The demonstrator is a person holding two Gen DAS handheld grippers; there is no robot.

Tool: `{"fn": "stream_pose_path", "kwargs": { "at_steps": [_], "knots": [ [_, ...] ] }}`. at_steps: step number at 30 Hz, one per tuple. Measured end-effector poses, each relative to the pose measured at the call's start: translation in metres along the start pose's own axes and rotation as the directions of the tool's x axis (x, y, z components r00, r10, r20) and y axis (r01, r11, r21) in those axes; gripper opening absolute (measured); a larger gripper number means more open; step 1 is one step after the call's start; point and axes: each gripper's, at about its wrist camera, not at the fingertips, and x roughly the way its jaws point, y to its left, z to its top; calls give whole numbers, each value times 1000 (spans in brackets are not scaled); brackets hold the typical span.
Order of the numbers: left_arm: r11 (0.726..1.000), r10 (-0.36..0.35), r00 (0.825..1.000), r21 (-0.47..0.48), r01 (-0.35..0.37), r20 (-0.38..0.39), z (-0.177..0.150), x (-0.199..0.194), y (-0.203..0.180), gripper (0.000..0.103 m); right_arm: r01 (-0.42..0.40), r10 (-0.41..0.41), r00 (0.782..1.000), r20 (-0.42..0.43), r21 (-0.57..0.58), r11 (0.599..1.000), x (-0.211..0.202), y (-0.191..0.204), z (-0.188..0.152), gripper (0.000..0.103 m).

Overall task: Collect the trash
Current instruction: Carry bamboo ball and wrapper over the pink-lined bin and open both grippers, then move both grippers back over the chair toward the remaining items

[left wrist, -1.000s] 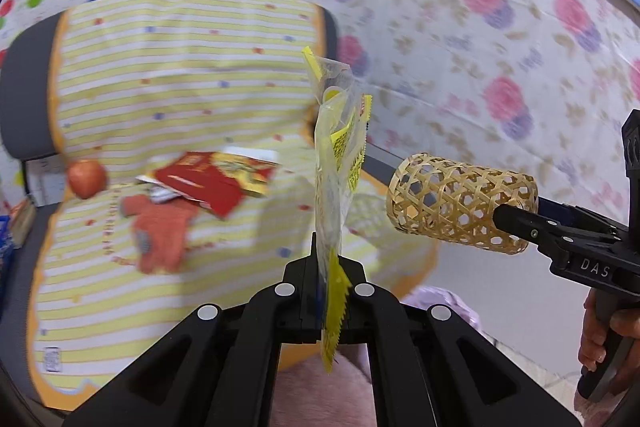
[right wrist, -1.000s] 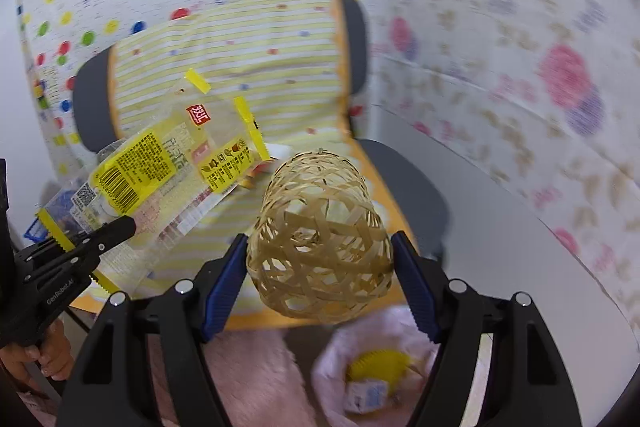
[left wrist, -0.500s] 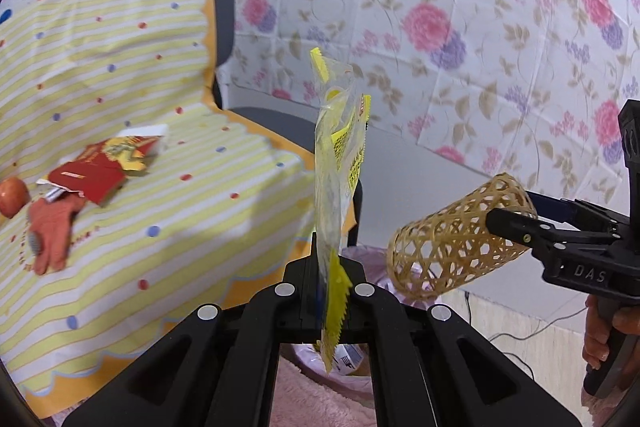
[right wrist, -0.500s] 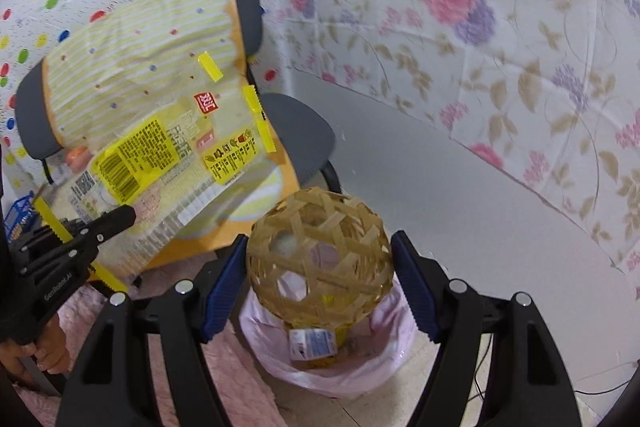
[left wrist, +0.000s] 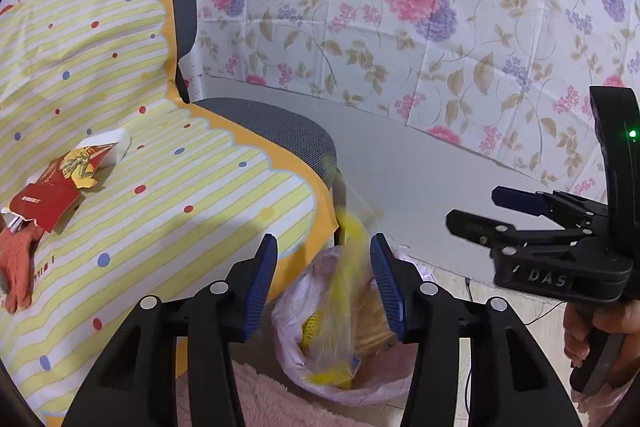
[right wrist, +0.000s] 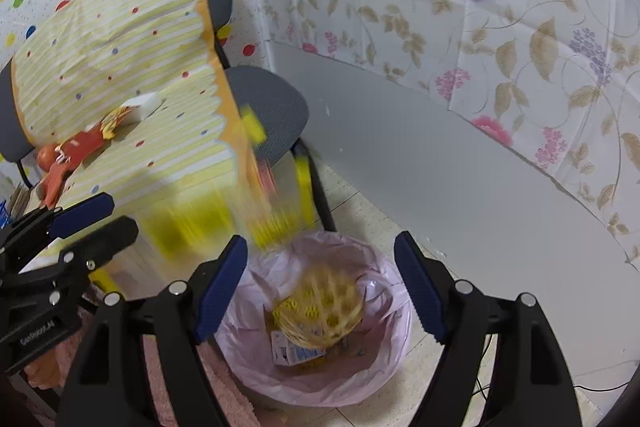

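Both of my tools are positioned above the trash bin [right wrist: 316,311], a container lined with a pink bag, located at the lower centre of both frames.

My left gripper [left wrist: 324,277] has its jaws spread wide apart and holds nothing. Between its blue pads [left wrist: 262,283], the yellow snack wrapper [left wrist: 340,315] appears as a blurred streak, free of both fingers, with its lower end inside the bag mouth. In the right wrist view the same wrapper [right wrist: 264,211] is smeared across the centre-left of the frame, just above the bin rim.

My right gripper [right wrist: 320,287] also has its jaws fully parted and holds nothing. The woven bamboo ball [right wrist: 320,311] lies inside the bin, blurred, among other packaging on the bag bottom.

A chair [left wrist: 276,131] covered with a yellow striped cloth [left wrist: 168,187] occupies the left half of both frames, beside the bin. On the cloth, at the left edge, the following items lie close together:
- a red packet [left wrist: 52,191];
- a white block [left wrist: 108,145], touching the upper end of the packet;
- an orange knitted item [left wrist: 16,263], below the packet.

A floral sheet [left wrist: 420,27] covers the wall in the upper right.
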Motion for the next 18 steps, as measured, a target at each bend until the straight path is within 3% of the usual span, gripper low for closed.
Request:
{"fn": "stream_pose_path", "kwargs": {
  "at_steps": [8, 18],
  "knots": [
    [997, 63, 998, -55, -61, 20, -6, -17, 26, 58, 9, -10, 1000, 26, 15, 1000, -16, -5, 1, 75],
    [972, 190, 981, -149, -181, 47, -24, -63, 76, 61, -52, 54, 998, 41, -53, 997, -27, 33, 4, 75]
  ]
}}
